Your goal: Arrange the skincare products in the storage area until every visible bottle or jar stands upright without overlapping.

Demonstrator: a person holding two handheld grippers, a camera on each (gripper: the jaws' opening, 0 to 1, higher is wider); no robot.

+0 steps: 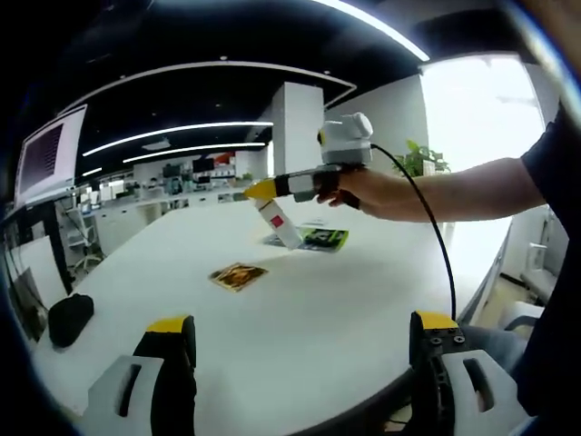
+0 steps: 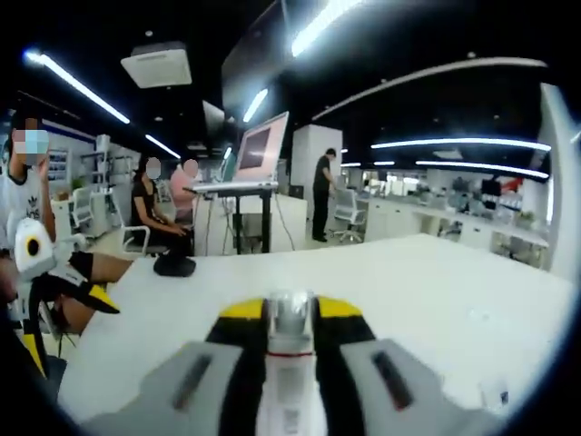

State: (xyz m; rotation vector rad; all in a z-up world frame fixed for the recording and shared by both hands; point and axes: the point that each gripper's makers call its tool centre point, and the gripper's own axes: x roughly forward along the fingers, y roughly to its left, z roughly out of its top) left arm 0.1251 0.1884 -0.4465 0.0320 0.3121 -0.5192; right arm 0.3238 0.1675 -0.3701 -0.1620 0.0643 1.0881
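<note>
- In the left gripper view the left gripper (image 1: 304, 341) has its two yellow-tipped fingers (image 1: 172, 329) spread wide apart, with nothing between them, low over the near edge of the white tabletop (image 1: 318, 300).
- Across the tabletop, in that same view, the right gripper (image 1: 265, 193) comes in from the right, carried by a person's hand (image 1: 349, 189) on a bare forearm (image 1: 463, 191).
- The right gripper's yellow-tipped fingers are closed on the top end of a white tube (image 1: 280, 223) with a red label; the tube hangs tilted, its lower end pointing down towards the tabletop, and whether it touches the surface cannot be told.
- A green packet (image 1: 324, 239) lies flat on the tabletop just behind the tube's lower end, and a yellowish-brown packet (image 1: 238, 276) lies flat nearer the camera, apart from the green one.
- A black pouch (image 1: 69, 318) sits at the left edge of the tabletop.
- A black cable (image 1: 436, 232) runs from the right gripper down over the tabletop's near edge.
- In the right gripper view the right gripper (image 2: 290, 313) holds the white tube (image 2: 290, 363) squeezed between its fingers (image 2: 241, 311), the tube running up the middle of the view.
- Beyond, that view shows the tabletop (image 2: 436, 291) and a black object (image 2: 174, 265) at its far edge.
- Seated people (image 2: 154, 213) and a standing person (image 2: 323, 193) are in the office behind, beside a raised monitor (image 2: 259, 150).
</note>
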